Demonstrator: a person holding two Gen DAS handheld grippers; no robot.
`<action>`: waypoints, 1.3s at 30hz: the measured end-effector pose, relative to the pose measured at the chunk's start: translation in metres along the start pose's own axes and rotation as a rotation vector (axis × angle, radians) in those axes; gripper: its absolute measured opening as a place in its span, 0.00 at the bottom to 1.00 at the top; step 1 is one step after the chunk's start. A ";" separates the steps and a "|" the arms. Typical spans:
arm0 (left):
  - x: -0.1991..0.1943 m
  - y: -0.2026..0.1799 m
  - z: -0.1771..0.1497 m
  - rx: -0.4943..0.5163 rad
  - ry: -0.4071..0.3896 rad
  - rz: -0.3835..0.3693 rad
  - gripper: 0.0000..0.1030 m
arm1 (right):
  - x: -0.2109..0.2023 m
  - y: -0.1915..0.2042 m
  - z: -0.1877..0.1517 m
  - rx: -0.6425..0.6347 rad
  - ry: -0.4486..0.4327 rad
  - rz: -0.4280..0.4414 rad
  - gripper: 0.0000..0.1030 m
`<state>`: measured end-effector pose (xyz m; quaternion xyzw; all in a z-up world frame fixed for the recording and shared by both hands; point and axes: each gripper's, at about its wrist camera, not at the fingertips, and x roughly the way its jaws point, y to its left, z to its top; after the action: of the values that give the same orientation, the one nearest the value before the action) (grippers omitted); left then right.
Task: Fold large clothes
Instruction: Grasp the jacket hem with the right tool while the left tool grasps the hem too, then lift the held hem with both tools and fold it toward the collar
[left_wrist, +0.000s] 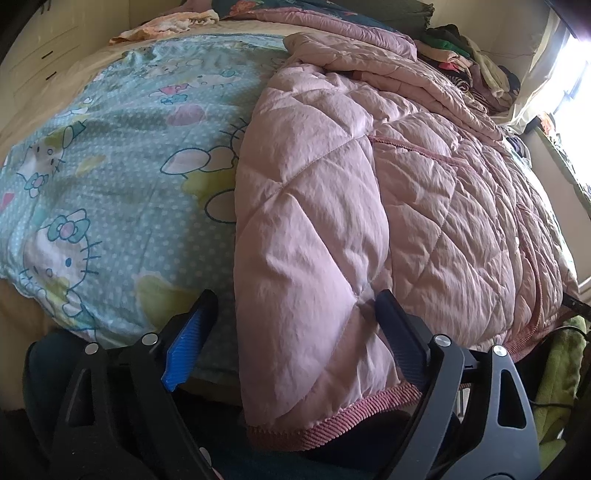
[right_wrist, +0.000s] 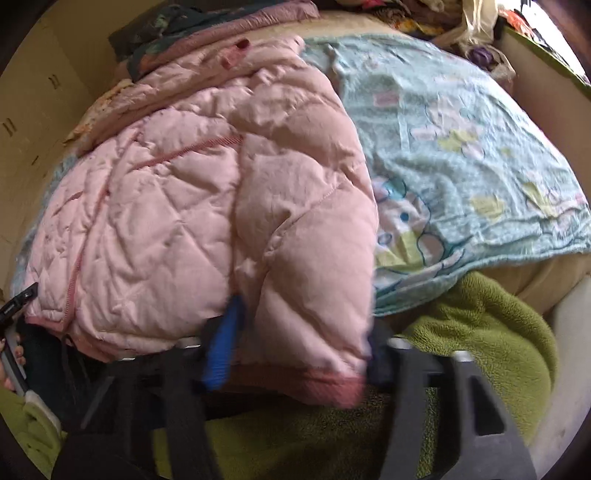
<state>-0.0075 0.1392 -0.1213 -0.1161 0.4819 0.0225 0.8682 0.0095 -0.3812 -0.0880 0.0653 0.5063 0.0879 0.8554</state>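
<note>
Two hand-held grippers work at the near edge of a bed where a pink quilted jacket (left_wrist: 369, 192) lies spread. In the left wrist view the jacket fills the centre and right of the frame, resting on a light blue cartoon-print sheet (left_wrist: 103, 177) that shows at the left. The left gripper (left_wrist: 291, 314) sits at the bottom of the frame with its fingers spread wide; one sleeve of the jacket hangs down between them, its ribbed pink cuff (left_wrist: 332, 417) at the lower centre. The blue pad on the left finger stands clear of the fabric, while the right finger lies against the sleeve's side.

In the right wrist view the jacket covers the left and centre of the frame, with the blue sheet at the upper right and a green fleece blanket (right_wrist: 480, 332) at the lower right. The right gripper (right_wrist: 303, 325) is at the bottom centre, blurred, its fingers drawn in on the other puffy sleeve, which bulges between them. A pile of mixed clothes (left_wrist: 476, 62) sits at the upper right of the left wrist view.
</note>
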 end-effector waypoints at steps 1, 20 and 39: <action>0.000 0.000 -0.001 -0.001 0.001 0.000 0.78 | -0.006 0.002 0.001 -0.007 -0.025 0.014 0.29; -0.050 -0.022 0.021 0.037 -0.139 -0.084 0.09 | -0.062 0.036 0.063 -0.077 -0.290 0.116 0.19; -0.077 -0.050 0.152 -0.022 -0.360 -0.160 0.09 | -0.079 0.032 0.153 0.022 -0.448 0.231 0.18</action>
<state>0.0855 0.1306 0.0303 -0.1578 0.3080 -0.0208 0.9380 0.1035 -0.3705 0.0592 0.1500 0.2940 0.1628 0.9298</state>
